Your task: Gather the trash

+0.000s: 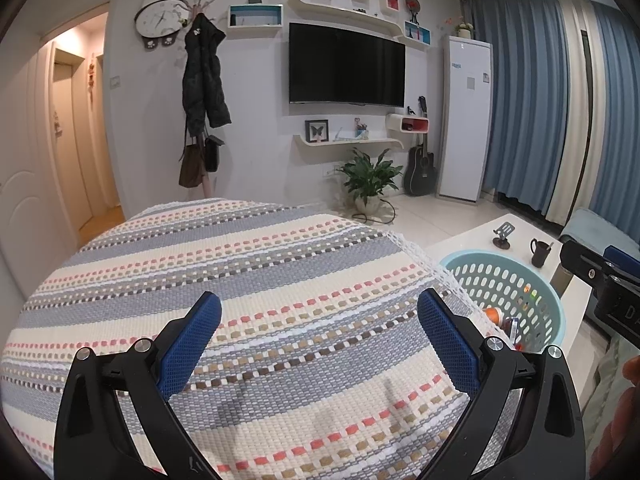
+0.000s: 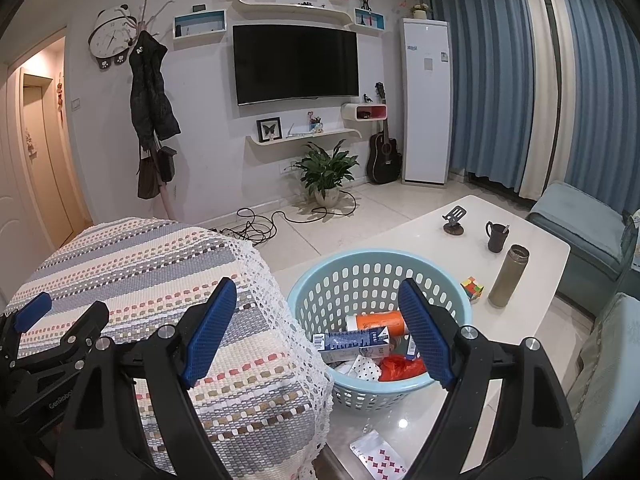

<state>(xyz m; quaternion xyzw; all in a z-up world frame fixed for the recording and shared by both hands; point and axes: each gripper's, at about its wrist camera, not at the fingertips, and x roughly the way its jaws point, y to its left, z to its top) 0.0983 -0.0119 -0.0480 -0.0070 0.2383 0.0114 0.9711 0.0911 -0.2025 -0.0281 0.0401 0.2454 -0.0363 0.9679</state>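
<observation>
Trash fills the bottom of a pale blue basket (image 2: 376,268) on the white table (image 2: 520,240): an orange bottle (image 2: 376,320), a blue-and-white carton (image 2: 352,340) and a red bag (image 2: 400,366). The right gripper (image 2: 320,296) hangs over the basket's near rim, jaws wide, nothing between them. The left gripper (image 1: 320,308) is also spread and empty above a striped woven cloth (image 1: 260,260).

Left gripper (image 1: 319,312), right gripper (image 2: 317,298): black frames, silver screws, blue mesh-textured pads (image 2: 210,330) on jaws.
</observation>
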